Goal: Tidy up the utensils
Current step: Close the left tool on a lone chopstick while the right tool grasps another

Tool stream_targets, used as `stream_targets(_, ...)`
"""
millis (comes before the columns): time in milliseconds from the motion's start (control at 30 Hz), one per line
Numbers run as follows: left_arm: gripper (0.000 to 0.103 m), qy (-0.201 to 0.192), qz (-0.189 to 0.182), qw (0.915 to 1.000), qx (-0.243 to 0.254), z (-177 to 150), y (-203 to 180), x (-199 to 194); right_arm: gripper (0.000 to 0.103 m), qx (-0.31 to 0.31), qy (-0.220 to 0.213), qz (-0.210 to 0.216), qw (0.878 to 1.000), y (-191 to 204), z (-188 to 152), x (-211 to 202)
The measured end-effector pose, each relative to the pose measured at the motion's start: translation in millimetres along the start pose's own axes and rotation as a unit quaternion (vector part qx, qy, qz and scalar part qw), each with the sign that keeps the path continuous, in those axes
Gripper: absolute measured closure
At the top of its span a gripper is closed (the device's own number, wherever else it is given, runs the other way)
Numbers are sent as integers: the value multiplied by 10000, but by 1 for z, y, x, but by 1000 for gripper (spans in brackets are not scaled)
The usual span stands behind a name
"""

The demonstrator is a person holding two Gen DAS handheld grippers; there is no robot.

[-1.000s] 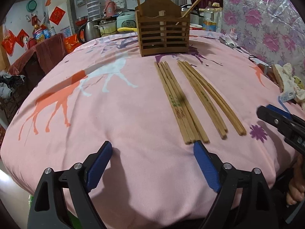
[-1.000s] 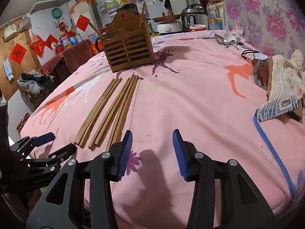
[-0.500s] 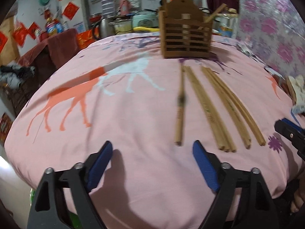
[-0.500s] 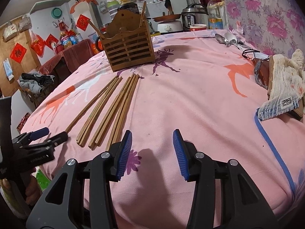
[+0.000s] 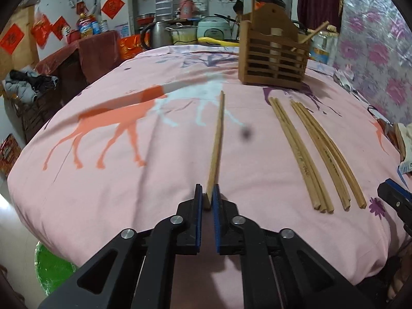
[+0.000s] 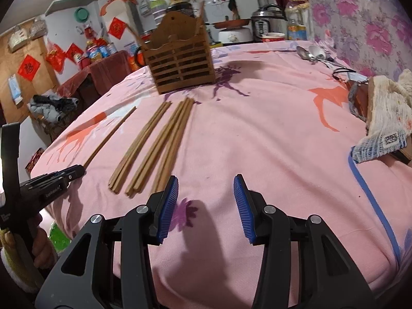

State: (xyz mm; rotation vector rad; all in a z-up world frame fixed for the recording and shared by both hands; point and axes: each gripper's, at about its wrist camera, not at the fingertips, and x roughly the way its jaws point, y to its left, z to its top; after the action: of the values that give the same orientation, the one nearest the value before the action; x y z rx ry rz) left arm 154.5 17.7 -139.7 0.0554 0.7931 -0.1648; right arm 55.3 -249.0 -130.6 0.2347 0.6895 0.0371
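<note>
My left gripper is shut on the near end of a pair of wooden chopsticks that lies apart from the others on the pink cloth; the pair also shows in the right wrist view. Several more chopsticks lie in two bundles to its right, also in the right wrist view. A slatted wooden utensil holder stands at the far side. My right gripper is open and empty above the cloth, just right of the bundles' near ends.
Metal spoons lie at the far right. A white cloth on a wooden object sits at the right edge. The table's front edge drops off near both grippers. Kitchen clutter stands behind the table.
My left gripper moved left, away from the bundles, and closed on the separated chopstick pair. The right gripper stayed still and open.
</note>
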Motion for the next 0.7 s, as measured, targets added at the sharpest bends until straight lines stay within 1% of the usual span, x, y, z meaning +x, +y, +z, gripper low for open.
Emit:
stream_targets(67, 92, -12, -56, 10000, -61, 0, 2, -1, 58, -163, -10, 91, 9998, 7, -1, -1)
stream_targets(167, 83, -59, -50, 10000, -11, -1, -1, -2, 58, -386, 91, 139, 9991, 15, -4, 1)
stream_targets(200, 77, -71, -39, 10000, -5, -2, -1, -2, 58, -454, 194, 137, 9987, 17, -5, 5)
stream_targets(233, 68, -81, -42, 10000, -4, -2, -2, -2, 58, -498, 278, 89, 9983, 19, -7, 8)
stream_targets(300, 58, -92, -31, 10000, 3, -3, -3, -2, 58, -590, 282, 17, 9979, 22, -8, 8)
stream_targets(367, 56, -104, -8, 9999, 41, -3, -4, -2, 57, -663, 287, -30, 9974, 25, -10, 9)
stream_targets(467, 50, -122, -1, 9999, 76, -4, -6, -2, 56, -824, 266, -93, 9962, 31, -11, 10)
stream_targets(567, 44, -136, 41, 9999, 90, -5, -6, -2, 62, -894, 176, -272, 9955, 31, -10, 14)
stream_targets(633, 40, -126, 50, 9999, 50, -5, -5, -2, 65, -694, 122, -373, 9968, 20, -6, 16)
stream_targets(700, 39, -120, 49, 9999, 29, -5, -4, -1, 66, -500, 133, -298, 9982, 11, -4, 14)
